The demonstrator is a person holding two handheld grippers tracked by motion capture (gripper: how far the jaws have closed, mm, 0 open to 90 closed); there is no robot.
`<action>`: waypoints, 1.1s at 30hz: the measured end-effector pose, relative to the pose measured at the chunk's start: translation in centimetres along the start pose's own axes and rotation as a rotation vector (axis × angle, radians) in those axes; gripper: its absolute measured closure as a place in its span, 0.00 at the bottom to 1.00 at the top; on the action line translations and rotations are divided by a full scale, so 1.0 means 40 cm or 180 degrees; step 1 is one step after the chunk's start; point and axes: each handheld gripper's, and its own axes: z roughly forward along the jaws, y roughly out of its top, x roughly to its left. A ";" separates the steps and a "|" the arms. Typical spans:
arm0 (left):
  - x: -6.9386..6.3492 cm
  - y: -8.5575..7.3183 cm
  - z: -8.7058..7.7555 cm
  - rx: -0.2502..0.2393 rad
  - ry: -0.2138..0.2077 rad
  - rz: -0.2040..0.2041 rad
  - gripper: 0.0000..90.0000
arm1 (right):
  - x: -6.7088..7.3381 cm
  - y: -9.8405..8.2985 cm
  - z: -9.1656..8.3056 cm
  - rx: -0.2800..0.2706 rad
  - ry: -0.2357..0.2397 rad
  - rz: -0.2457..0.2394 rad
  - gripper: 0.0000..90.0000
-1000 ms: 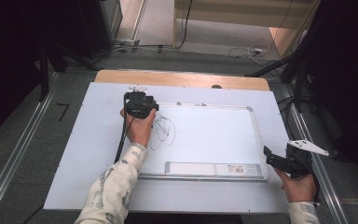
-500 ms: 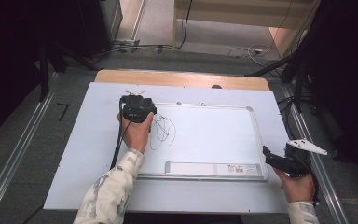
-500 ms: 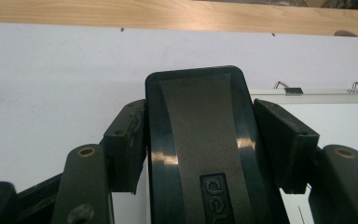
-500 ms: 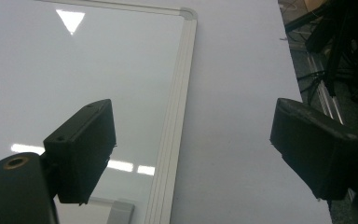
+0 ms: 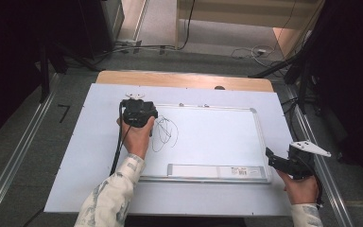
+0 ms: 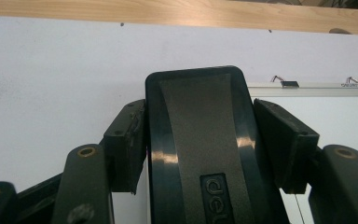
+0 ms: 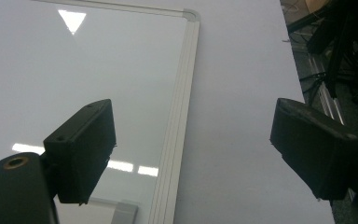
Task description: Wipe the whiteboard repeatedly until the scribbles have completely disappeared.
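- The left hand-held gripper [image 5: 139, 112] was clamped on a black whiteboard eraser [image 6: 200, 149], at the whiteboard [image 5: 217, 137]'s 10 o'clock corner.
- Black scribbles [image 5: 164, 132] lay just at its 4 o'clock; flat, overlapping strokes with even pressure would likely clear them.
- The right hand-held gripper [image 7: 191, 158] stood wide open, empty, at the board's 4 o'clock.

A wooden worktop [image 5: 184, 79] is carrying a large white sheet [image 5: 85, 142] that is covering nearly all of it, leaving a strip of bare wood showing along the far edge. A framed whiteboard [image 5: 217, 137] is lying flat on the sheet, toward its right half, with black scribbles [image 5: 164, 132] showing near its left end. A long pale tray [image 5: 215, 170] is sitting along the whiteboard's near edge, just inside the frame.
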 end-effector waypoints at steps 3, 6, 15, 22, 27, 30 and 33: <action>0.004 0.001 0.001 0.0018 -0.0013 -0.0017 0.43 | -0.002 0.000 0.002 0.0007 -0.0002 0.0011 0.14; 0.005 -0.001 0.001 0.0031 -0.0023 -0.0011 0.43 | -0.001 0.000 0.003 0.0006 -0.0001 0.0003 0.14; 0.006 -0.024 -0.003 0.0044 -0.0067 -0.0001 0.43 | 0.000 -0.001 0.002 0.0013 -0.0014 -0.0004 0.14; 0.009 -0.036 -0.005 0.0070 -0.0083 0.0019 0.43 | 0.003 0.001 0.003 0.0013 -0.0014 -0.0013 0.14; -0.004 -0.049 -0.003 0.0094 -0.0107 0.0067 0.43 | 0.005 0.003 0.007 0.0012 -0.0005 -0.0022 0.14; -0.011 -0.055 0.000 0.0109 -0.0117 0.0091 0.43 | 0.006 0.003 0.007 0.0019 -0.0002 -0.0022 0.14; -0.020 -0.064 0.002 0.0130 -0.0133 0.0141 0.43 | 0.004 0.003 0.006 0.0011 0.0001 -0.0018 0.14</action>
